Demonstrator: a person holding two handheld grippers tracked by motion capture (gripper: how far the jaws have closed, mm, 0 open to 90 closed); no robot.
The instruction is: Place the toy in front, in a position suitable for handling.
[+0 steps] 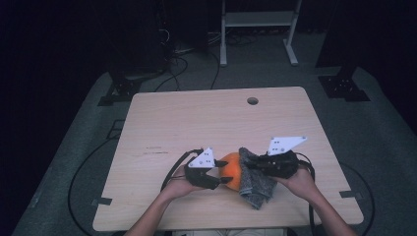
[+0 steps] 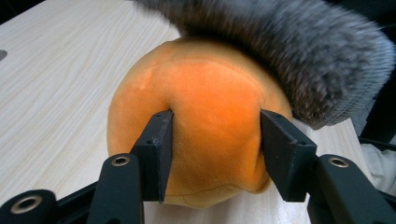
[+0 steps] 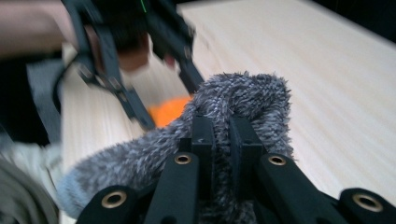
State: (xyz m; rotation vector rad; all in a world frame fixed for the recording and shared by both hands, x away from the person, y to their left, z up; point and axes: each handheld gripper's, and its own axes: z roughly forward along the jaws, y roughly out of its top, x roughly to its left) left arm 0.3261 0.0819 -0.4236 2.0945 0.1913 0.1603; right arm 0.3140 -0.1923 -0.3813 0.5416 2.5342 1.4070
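- My left gripper (image 2: pixel 215 154) pinches the orange plush ball (image 2: pixel 205 121); both pads dent its sides in the left gripper view, and the ball sits on the table (image 1: pixel 196 118).
- My right gripper (image 3: pixel 219 135) has its jaws pressed together on a fold of the grey fuzzy cloth (image 3: pixel 233 98); the pile bulges up around the tips.
- High view: ball (image 1: pixel 232 169) near the front edge of the table, just right of centre, between the left gripper (image 1: pixel 216 172) and the right gripper (image 1: pixel 255 164).
- Cloth (image 1: pixel 255 184) hangs down from the right gripper, touching the ball's right side and draping onto the table in front.
- In the left gripper view the cloth (image 2: pixel 299 51) lies across the ball's upper right; the near and left faces are bare orange.
- Judgement: looks like a wipe or a cover of the ball with the cloth. I can't tell which.
- Done: ball pinned, cloth gripped and brought into contact with it.
- Left: most of the ball's surface is uncovered, so the cloth needs to go over the top and left side. Roughly the early-to-middle part of the job.
- Risk: plush is soft, so the ball could roll or squeeze out of the left grip.
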